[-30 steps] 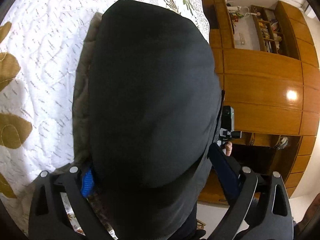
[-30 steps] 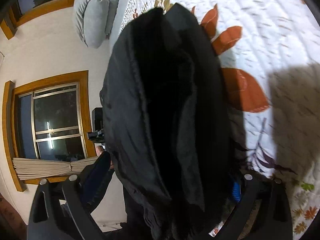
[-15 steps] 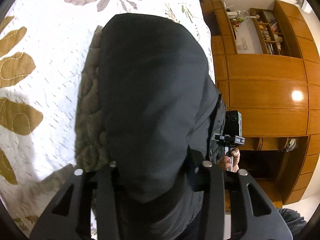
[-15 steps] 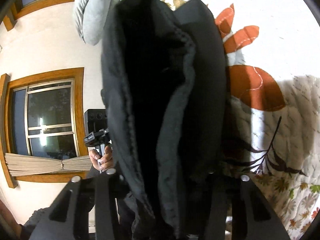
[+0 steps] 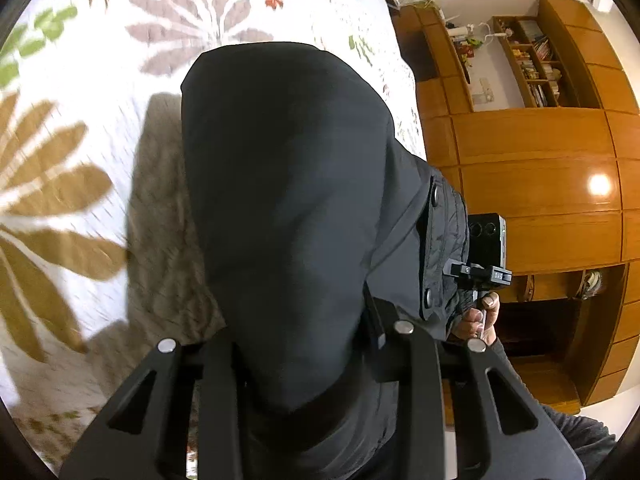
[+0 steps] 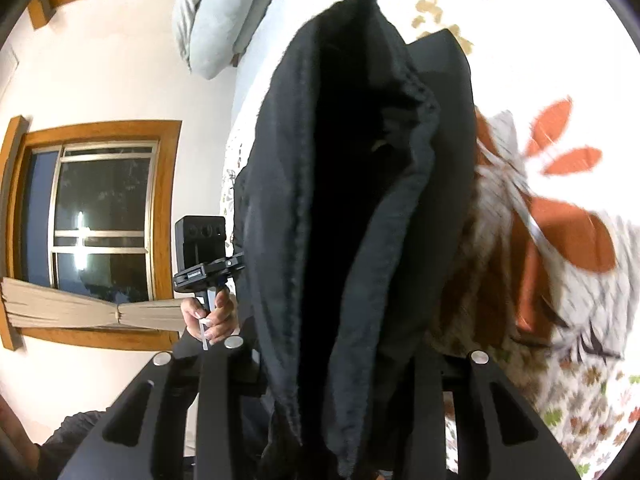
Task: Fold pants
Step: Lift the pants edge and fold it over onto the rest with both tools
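Black pants [image 5: 288,208] hang pinched at one end by both the left gripper [image 5: 304,360] and right gripper [image 6: 340,364], jaws just closed, long axis trailing forward onto the floral bed [image 5: 80,120].

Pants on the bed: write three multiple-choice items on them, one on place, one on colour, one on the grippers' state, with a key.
1. Where are the pants?
A. above a floral bedspread
B. inside the wooden cabinet
C. on the window sill

2. What colour are the pants?
A. red
B. black
C. white

3. How do the left gripper and right gripper stand?
A. both open, empty
B. one shut, one open
C. both shut on the pants

Key: 1 A, quilt shows behind the cloth; 2 B, dark fabric in both views; 3 C, cloth is pinched between each pair of fingers, which have just been closing.
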Available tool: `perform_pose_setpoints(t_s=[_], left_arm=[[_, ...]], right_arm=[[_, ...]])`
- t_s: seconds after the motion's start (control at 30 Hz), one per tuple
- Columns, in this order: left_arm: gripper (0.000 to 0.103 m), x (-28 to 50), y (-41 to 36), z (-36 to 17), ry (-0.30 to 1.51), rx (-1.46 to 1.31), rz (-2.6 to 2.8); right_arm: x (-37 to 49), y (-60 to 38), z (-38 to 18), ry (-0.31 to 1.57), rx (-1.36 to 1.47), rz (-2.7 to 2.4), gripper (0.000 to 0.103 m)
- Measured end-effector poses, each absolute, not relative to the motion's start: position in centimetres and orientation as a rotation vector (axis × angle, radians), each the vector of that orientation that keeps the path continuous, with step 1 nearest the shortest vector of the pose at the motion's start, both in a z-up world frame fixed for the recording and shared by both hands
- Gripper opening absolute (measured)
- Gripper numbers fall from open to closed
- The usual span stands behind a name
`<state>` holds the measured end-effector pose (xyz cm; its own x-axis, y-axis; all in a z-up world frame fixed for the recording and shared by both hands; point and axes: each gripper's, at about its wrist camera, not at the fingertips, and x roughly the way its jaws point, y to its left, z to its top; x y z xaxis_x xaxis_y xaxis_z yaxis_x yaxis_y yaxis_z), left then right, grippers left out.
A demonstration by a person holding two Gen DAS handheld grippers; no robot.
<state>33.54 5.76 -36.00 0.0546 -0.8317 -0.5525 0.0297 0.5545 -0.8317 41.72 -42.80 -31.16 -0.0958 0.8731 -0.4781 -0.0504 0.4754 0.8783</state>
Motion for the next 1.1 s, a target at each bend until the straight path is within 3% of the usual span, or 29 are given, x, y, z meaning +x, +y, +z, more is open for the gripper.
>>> perform_pose_setpoints(t_s=[0.47, 0.8, 1.1], left_arm=[[0.030, 44.9, 13.9, -32.6, 1.256, -0.749, -0.679], [0.030, 53.0, 17.6, -37.8, 1.318, -0.771, -0.591], [0.038, 53.2, 19.0, -41.6, 1.330, -0.840, -0.604]], right_arm=[[54.1, -32.2, -27.3, 1.424, 0.644, 1.003, 0.036], [60.0, -26.2, -31.8, 1.490, 0.629, 0.969, 0.036], [61.4, -26.5, -35.5, 1.526, 0.647, 0.973, 0.037]])
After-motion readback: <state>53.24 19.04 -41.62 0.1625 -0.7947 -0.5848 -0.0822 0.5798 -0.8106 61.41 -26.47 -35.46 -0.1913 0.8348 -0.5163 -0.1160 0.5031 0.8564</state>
